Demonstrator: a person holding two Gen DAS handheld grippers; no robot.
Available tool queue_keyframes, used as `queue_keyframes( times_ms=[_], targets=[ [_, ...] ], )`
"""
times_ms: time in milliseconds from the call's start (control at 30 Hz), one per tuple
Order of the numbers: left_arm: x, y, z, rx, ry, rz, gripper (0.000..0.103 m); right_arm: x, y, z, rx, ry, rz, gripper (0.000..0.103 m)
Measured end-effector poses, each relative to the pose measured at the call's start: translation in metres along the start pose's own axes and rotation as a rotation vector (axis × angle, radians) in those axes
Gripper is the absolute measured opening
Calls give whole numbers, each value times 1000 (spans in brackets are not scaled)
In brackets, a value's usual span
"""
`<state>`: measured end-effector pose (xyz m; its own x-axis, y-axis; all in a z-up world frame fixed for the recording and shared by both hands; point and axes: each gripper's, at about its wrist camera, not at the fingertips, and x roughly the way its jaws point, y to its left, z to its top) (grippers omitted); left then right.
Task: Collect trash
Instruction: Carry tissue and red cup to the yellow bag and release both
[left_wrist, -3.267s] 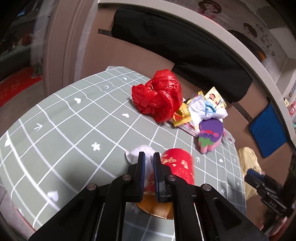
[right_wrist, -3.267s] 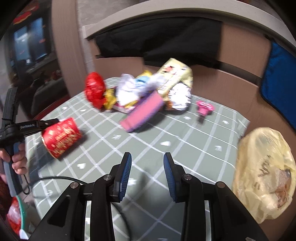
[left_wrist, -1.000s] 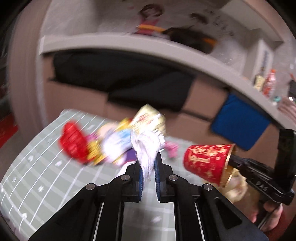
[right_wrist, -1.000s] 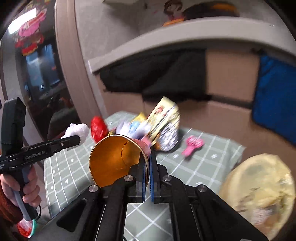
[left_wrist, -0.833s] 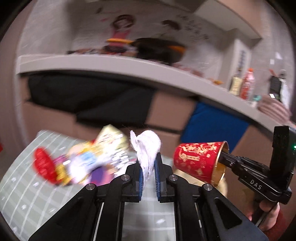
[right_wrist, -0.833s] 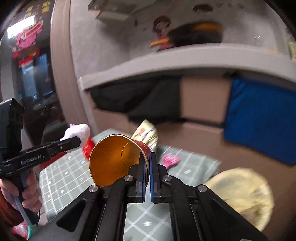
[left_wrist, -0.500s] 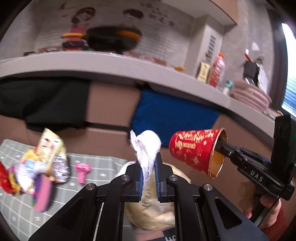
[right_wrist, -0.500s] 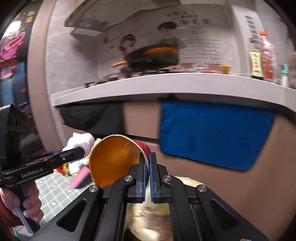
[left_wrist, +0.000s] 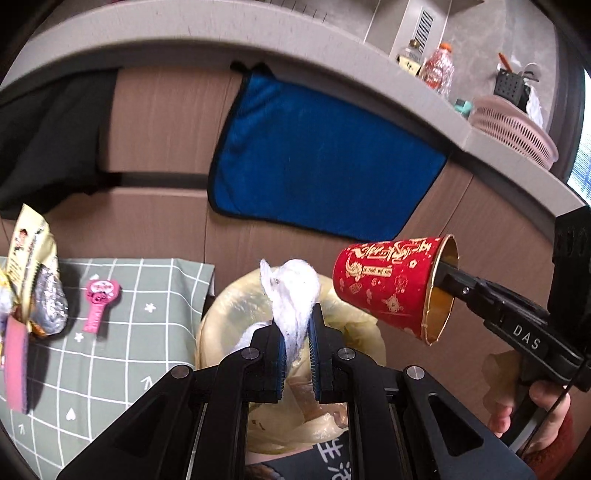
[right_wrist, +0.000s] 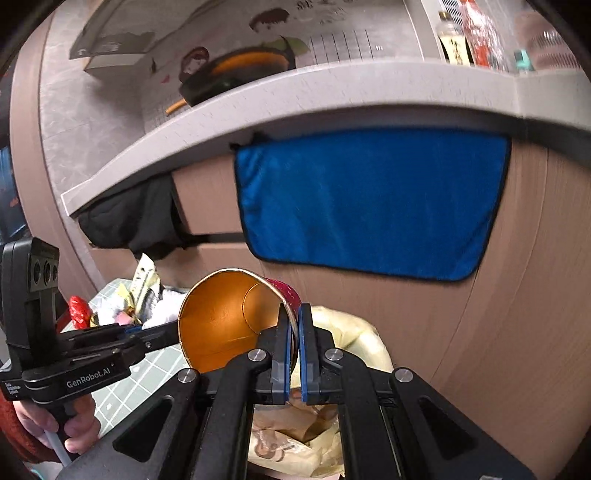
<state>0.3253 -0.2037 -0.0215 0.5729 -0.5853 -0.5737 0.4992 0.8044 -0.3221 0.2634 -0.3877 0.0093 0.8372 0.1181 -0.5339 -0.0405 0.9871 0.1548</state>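
My left gripper (left_wrist: 296, 325) is shut on a crumpled white tissue (left_wrist: 293, 295), held over the open yellow trash bag (left_wrist: 229, 317) beside the table. My right gripper (right_wrist: 294, 321) is shut on the rim of a red paper cup (right_wrist: 229, 321) with a gold inside; the cup lies on its side in the air above the same yellow bag (right_wrist: 354, 336). In the left wrist view the cup (left_wrist: 391, 284) hangs to the right of the tissue, with the right gripper (left_wrist: 441, 275) pinching its rim. The left gripper (right_wrist: 159, 330) reaches in beside the cup's mouth in the right wrist view.
A green checked tablecloth (left_wrist: 122, 354) at the left holds snack wrappers (left_wrist: 33, 266), a pink sponge (left_wrist: 14, 362) and a small pink tag (left_wrist: 99, 302). A blue towel (left_wrist: 321, 162) hangs on the brown cabinet front. A counter (left_wrist: 480, 136) runs above with bottles and a pink basket.
Both grippers swung right, away from the table's trash pile, still gripping the tissue and the cup. The yellow bag now lies right below them.
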Motion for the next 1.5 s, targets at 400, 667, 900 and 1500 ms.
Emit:
queue_keyframes(
  times_ms=[400,667,900,1500],
  targets=[
    [90,29,-34,-107,274,-21,11,74,-22,-34,31,178,-40,4],
    [118,28,-40,-85,326,-11,11,130,-31,-63,34,312,-64,4],
    [119,37,-37,-97,291,-29,29,147,-33,-69,37,338,-82,4],
    [-15,61,-14,-146,38,31,39,47,-8,-49,38,177,-44,19]
  ],
)
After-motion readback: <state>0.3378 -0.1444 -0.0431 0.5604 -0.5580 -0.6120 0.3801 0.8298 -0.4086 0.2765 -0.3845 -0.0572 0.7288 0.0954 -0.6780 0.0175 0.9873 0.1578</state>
